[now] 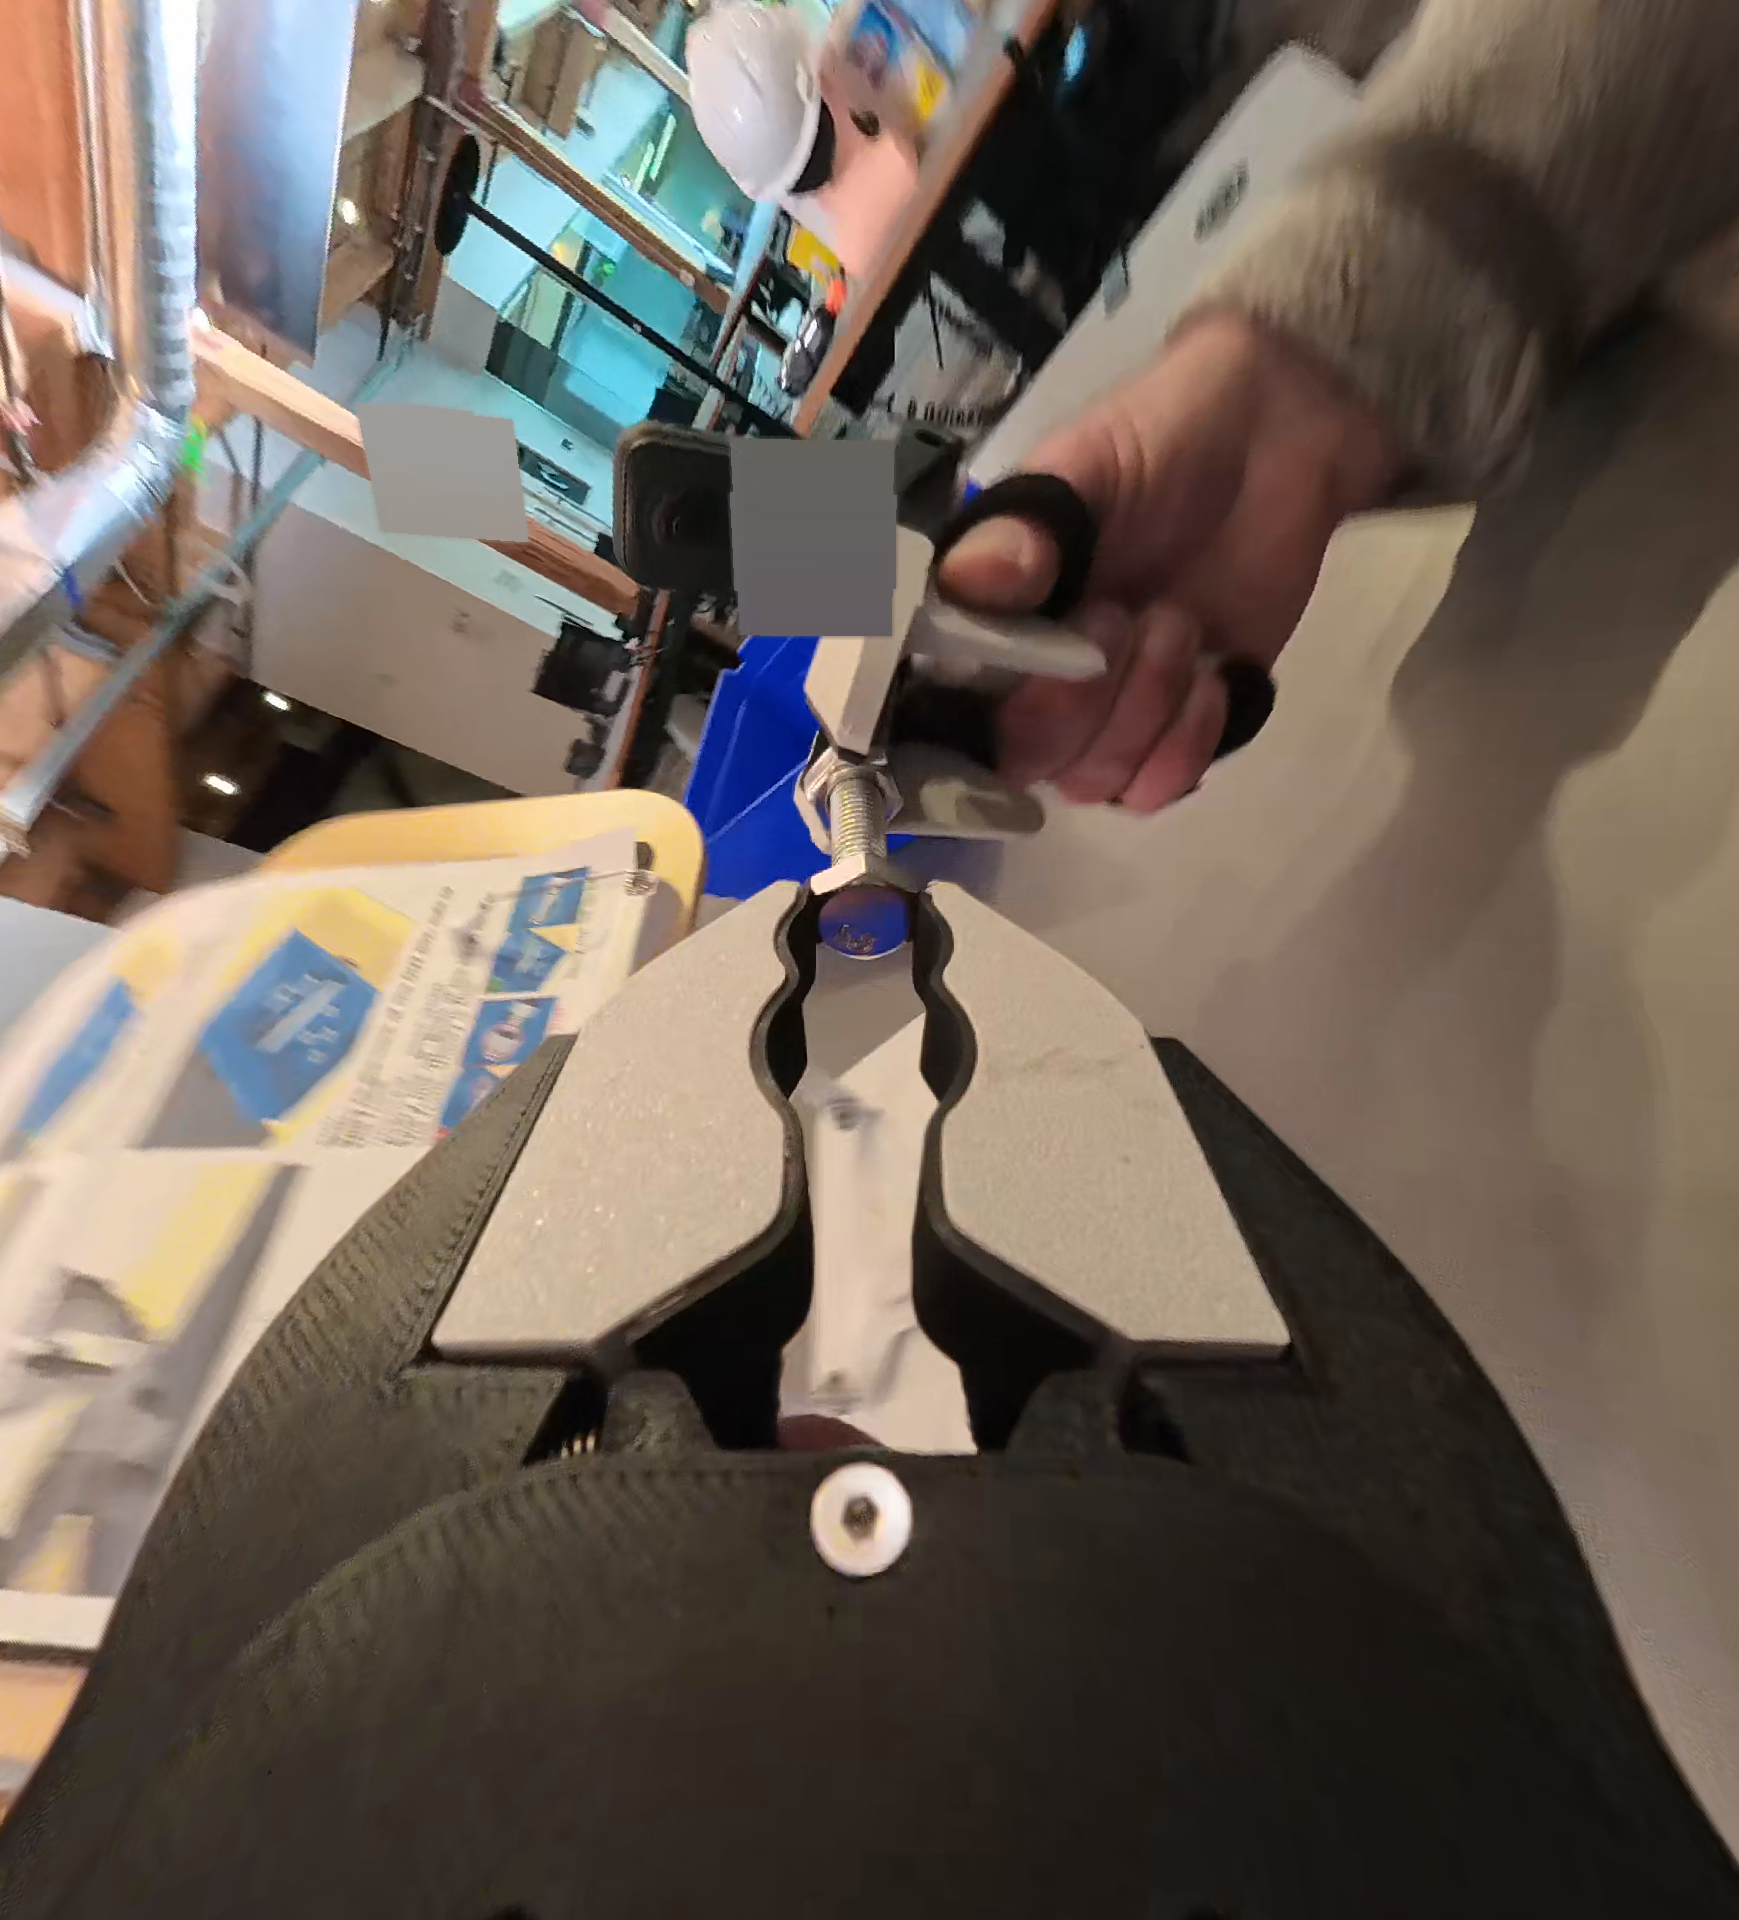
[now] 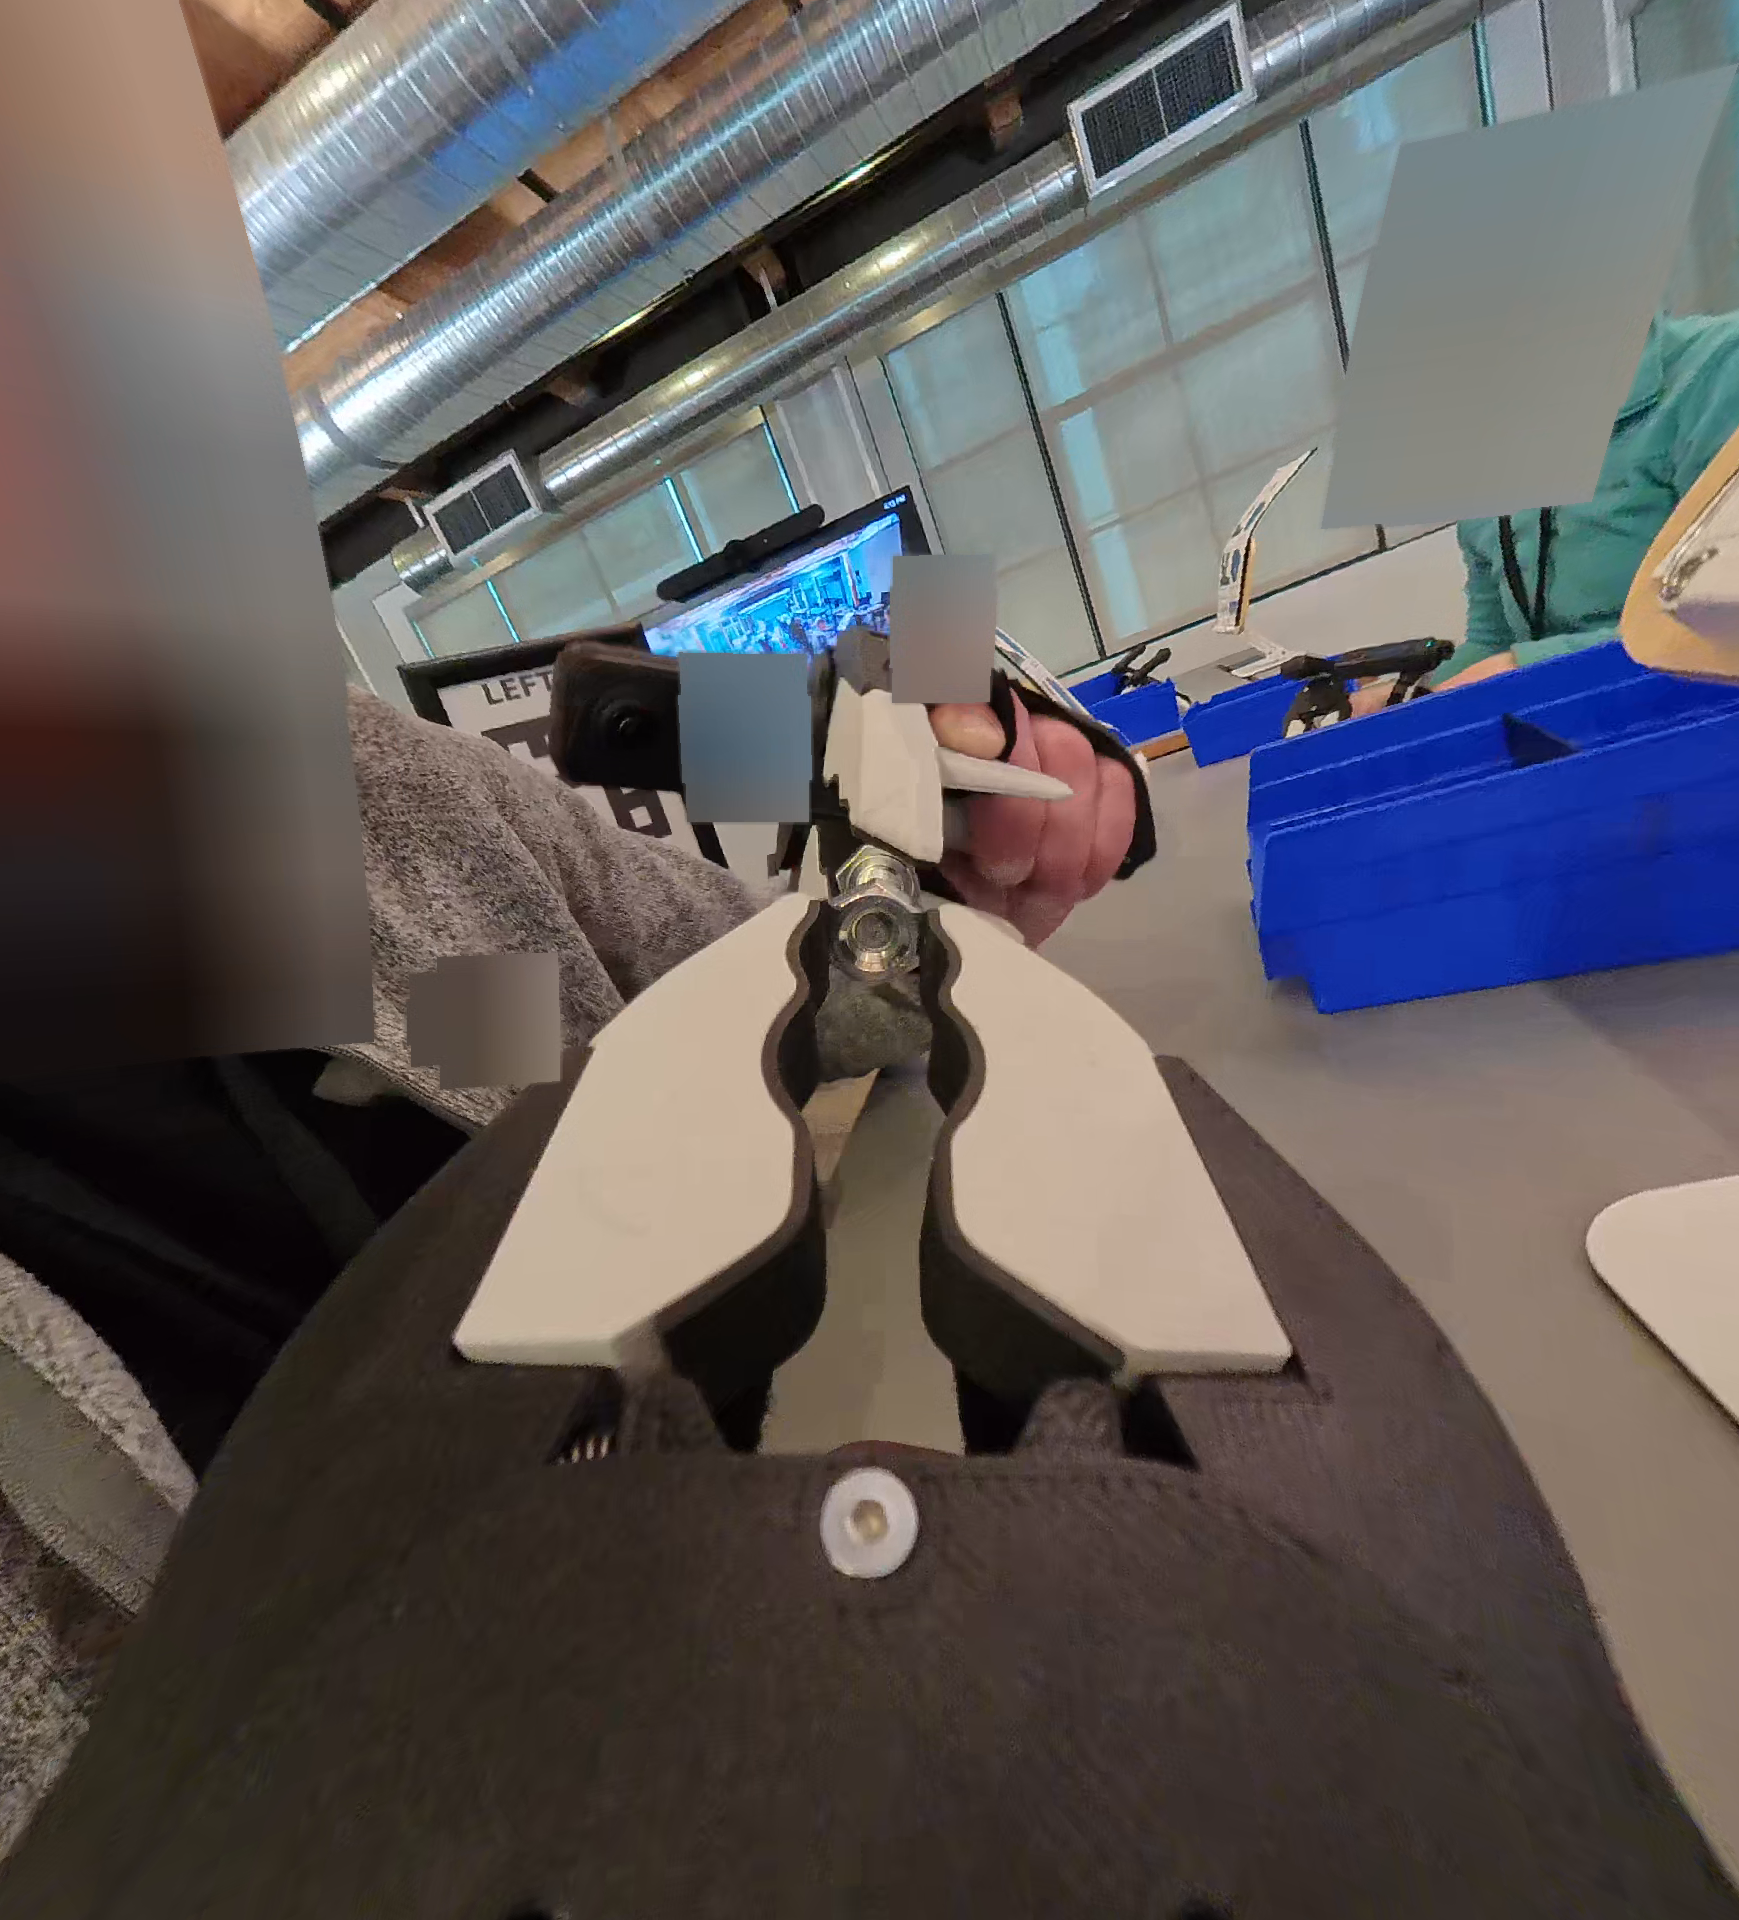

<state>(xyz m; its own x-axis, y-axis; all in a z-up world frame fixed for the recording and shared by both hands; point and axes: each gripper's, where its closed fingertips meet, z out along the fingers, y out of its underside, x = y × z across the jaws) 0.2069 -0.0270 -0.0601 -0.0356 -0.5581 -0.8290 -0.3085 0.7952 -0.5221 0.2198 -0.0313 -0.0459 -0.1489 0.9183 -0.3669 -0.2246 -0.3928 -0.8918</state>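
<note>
**Both tongs closed on one bolt, end to end**

Left wrist view: our left tongs (image 1: pixel 860 920) grip the blue-faced head of a threaded bolt (image 1: pixel 852 821), pads pressing its sides. Beyond the bolt, the right tongs (image 1: pixel 870 764) hold the nut (image 1: pixel 844 777) on its far end, above the grey desk (image 1: pixel 1467 1039).

Right wrist view: our right tongs (image 2: pixel 870 940) clamp the bolt's nut end; the blue bin (image 2: pixel 1530 862) sits right of it. The nut is already on the thread; how far, we cannot tell.
</note>
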